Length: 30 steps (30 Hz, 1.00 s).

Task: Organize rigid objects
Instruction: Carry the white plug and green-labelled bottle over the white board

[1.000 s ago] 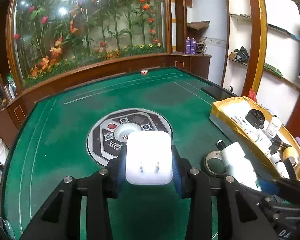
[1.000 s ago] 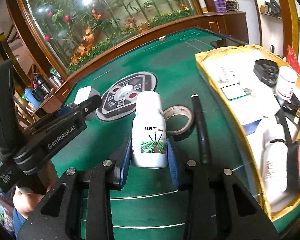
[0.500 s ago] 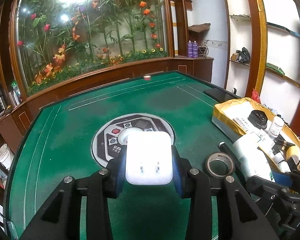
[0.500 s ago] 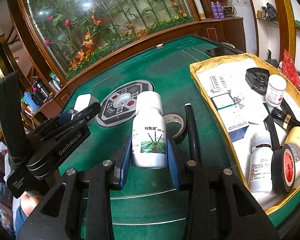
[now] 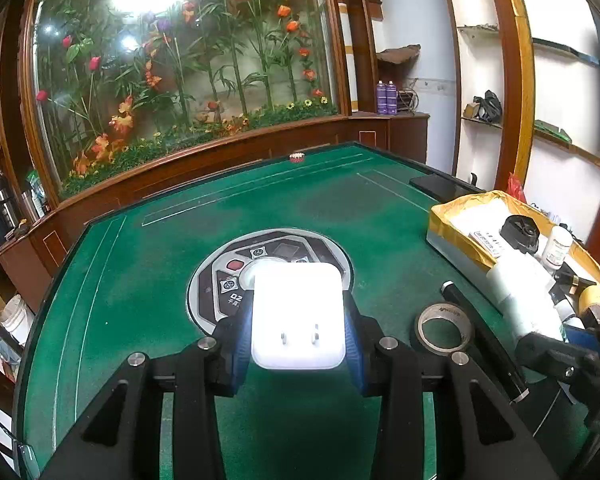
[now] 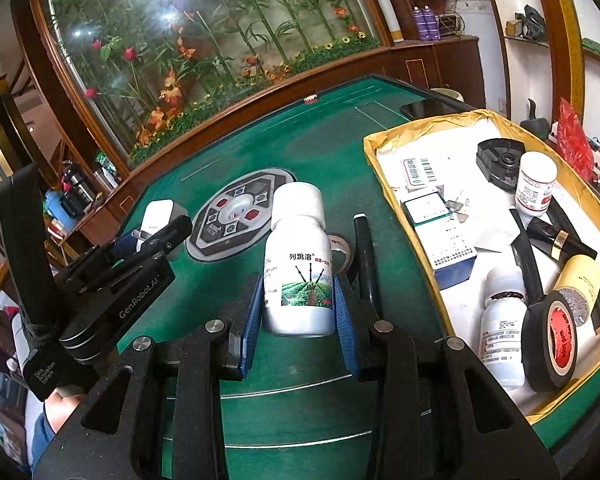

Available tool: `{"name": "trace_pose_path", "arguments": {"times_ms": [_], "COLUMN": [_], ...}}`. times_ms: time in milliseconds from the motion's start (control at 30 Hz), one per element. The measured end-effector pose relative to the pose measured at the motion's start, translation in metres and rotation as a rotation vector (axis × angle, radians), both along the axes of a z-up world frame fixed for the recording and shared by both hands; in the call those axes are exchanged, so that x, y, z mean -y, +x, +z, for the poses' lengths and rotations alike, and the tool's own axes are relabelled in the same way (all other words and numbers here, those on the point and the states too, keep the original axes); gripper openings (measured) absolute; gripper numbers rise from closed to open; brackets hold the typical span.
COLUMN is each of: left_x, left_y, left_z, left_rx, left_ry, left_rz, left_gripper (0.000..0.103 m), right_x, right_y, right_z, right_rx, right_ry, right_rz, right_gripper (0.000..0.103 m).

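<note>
My left gripper [image 5: 298, 344] is shut on a white plug adapter [image 5: 298, 316], prongs facing the camera, held above the green table [image 5: 140, 280]. It also shows in the right wrist view [image 6: 156, 240]. My right gripper [image 6: 298, 320] is shut on a white labelled bottle [image 6: 298, 264], held upright above the table, left of the yellow-lined box [image 6: 404, 216]. The bottle also shows in the left wrist view [image 5: 520, 296]. The box holds bottles, tape rolls, small cartons and black items.
A tape roll [image 5: 443, 328] and a black pen-like stick [image 6: 366, 256] lie on the table between the grippers and the box. A round control panel [image 5: 228, 280] sits at the table's centre. A dark phone [image 5: 440, 186] lies at the far right edge.
Both grippers have risen and drawn back a little with their objects held. The box now sits farther from the right gripper's bottle.
</note>
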<state>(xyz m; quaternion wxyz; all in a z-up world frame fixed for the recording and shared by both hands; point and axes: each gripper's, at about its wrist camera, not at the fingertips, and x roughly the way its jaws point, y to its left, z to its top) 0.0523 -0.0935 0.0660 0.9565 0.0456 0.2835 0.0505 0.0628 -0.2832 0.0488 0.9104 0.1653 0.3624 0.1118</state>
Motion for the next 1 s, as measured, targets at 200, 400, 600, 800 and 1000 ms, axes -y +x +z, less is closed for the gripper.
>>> {"name": "trace_pose_path", "arguments": {"times_ms": [200, 400, 600, 800, 1000], "left_x": [-0.003, -0.003, 0.002, 0.031, 0.078], "left_y": [-0.001, 0.000, -0.003, -0.006, 0.003], "left_z": [0.000, -0.001, 0.004, 0.012, 0.023], "left_rx": [0.003, -0.005, -0.014, -0.030, -0.071], "left_ry": [-0.018, -0.032, -0.100, -0.137, -0.216], "left_rz": [-0.001, -0.012, -0.062, -0.148, -0.277], "left_gripper": [0.040, 0.040, 0.040, 0.040, 0.040], "right_x": [0.021, 0.065, 0.104, 0.137, 0.155], "right_y": [-0.002, -0.010, -0.019, -0.026, -0.025], "right_z": [0.008, 0.019, 0.020, 0.019, 0.013], "right_rx": [0.021, 0.052, 0.054, 0.041, 0.014], "right_ry": [0.012, 0.031, 0.047, 0.054, 0.039], "right_rz": [-0.042, -0.141, -0.210, -0.267, -0.286], "right_gripper": [0.034, 0.034, 0.034, 0.034, 0.034]}}
